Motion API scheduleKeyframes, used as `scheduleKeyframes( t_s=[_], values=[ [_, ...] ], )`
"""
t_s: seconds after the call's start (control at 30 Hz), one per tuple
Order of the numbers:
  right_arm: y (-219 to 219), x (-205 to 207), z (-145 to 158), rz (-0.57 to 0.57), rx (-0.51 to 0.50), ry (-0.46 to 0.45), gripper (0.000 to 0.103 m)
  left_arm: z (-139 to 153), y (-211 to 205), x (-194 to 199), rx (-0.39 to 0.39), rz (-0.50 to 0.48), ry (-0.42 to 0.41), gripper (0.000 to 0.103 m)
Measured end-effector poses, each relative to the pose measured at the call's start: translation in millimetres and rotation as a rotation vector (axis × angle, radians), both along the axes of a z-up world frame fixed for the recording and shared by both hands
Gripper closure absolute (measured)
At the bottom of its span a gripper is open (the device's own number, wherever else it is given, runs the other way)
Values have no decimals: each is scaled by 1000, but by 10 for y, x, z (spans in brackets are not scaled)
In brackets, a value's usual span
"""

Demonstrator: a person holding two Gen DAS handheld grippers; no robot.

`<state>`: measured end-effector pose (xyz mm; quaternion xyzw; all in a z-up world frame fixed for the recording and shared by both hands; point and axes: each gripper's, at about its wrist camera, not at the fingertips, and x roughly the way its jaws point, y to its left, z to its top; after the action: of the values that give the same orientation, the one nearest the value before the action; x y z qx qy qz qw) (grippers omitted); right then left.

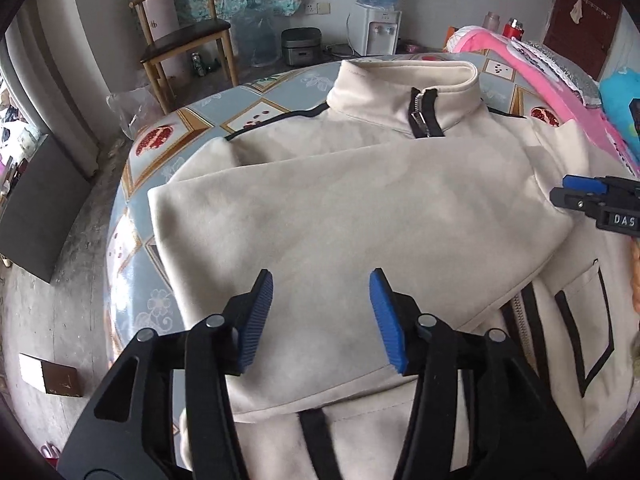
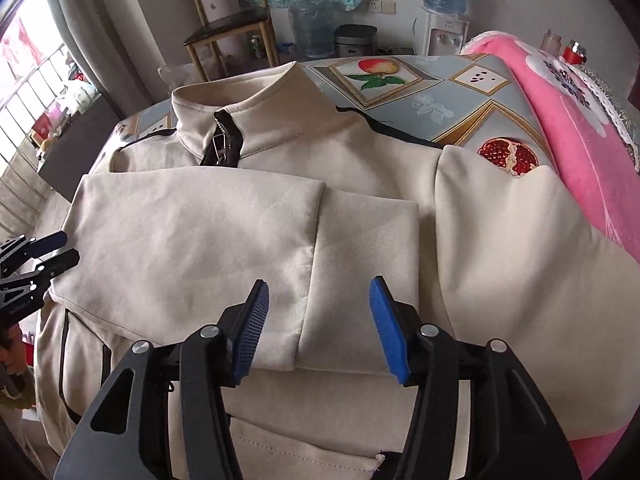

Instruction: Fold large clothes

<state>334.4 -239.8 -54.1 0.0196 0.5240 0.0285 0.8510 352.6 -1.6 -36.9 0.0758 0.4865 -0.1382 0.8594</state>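
Left hand-held gripper (image 1: pixel 321 320): jaws apart, nothing between them, hovering over the folded sleeve.
Right hand-held gripper (image 2: pixel 319 326): jaws spread too, empty, above the sleeve cuffs.
Jacket (image 1: pixel 360 208): cream, flat on the surface (image 1: pixel 168 152), both sleeves crossed over the chest, collar at the far end.
Handling: looks soft, thick, limp; likely sags when lifted, so I'd pinch the hem corners.
Hidden: hem cut off under the grippers; right edge meets a pink blanket (image 2: pixel 568 128).
Far: chair (image 1: pixel 184 36), water dispenser (image 1: pixel 376 28).
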Motion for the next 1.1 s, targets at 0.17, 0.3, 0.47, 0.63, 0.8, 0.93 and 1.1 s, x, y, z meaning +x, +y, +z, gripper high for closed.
scheduleKeyframes(
  t_s=[0.17,0.3,0.47,0.63,0.8,0.93,1.1],
  values=[
    [0,-97,-116,22,-65,24,38,-192,-285,-24,26,-7,33,38],
    [-328,-263,170,-31,21,-12,37,-281,-330,-55,30,5,32,31],
    [-1132,-534,584,-200,52,-73,30,-305,-284,-36,13,29,52,27],
    [-2227,-918,736,-444,76,-58,30,-304,-296,-13,21,44,62,25],
    [-3271,-1484,792,-720,109,-67,30,-318,-275,-11,18,44,56,22],
    [-4015,-2070,768,-948,185,-82,30,-314,-280,2,23,37,64,22],
    [-4584,-2603,577,-1123,314,-102,35,-311,-287,10,26,34,67,22]
  ],
)
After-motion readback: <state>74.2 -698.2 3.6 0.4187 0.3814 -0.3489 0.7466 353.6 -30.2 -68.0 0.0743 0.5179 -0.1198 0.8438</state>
